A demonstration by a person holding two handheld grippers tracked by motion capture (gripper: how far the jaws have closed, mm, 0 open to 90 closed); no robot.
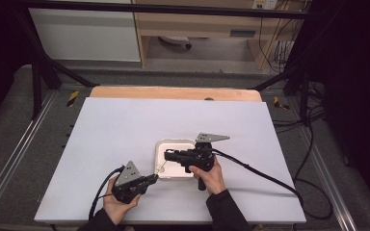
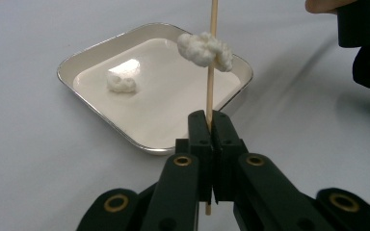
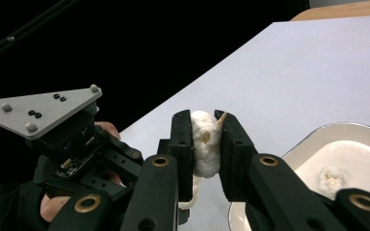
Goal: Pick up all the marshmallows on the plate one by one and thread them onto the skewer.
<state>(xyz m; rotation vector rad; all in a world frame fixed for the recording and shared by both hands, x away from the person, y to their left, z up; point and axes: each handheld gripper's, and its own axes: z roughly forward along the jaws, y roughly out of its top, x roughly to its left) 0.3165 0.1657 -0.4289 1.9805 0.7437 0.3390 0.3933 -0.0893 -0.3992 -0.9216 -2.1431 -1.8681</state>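
A: Left gripper (image 1: 150, 179)? Jaws?
B: Near the tabletop's front edge, left hand (image 1: 117, 204) under it, jaws clamped together.
A: Right gripper (image 1: 169, 156)?
B: Level, pointing left, jaws nearly closed, gripping.

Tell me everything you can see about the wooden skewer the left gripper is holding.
The wooden skewer is a thin, pale, round stick. In the left gripper view it stands upright, its lower end clamped in the shut left gripper, in front of the white tray. A fluffy white cotton wad is threaded on its upper part. In the right gripper view its pointed tip pokes out beside the wad, which the right gripper squeezes.
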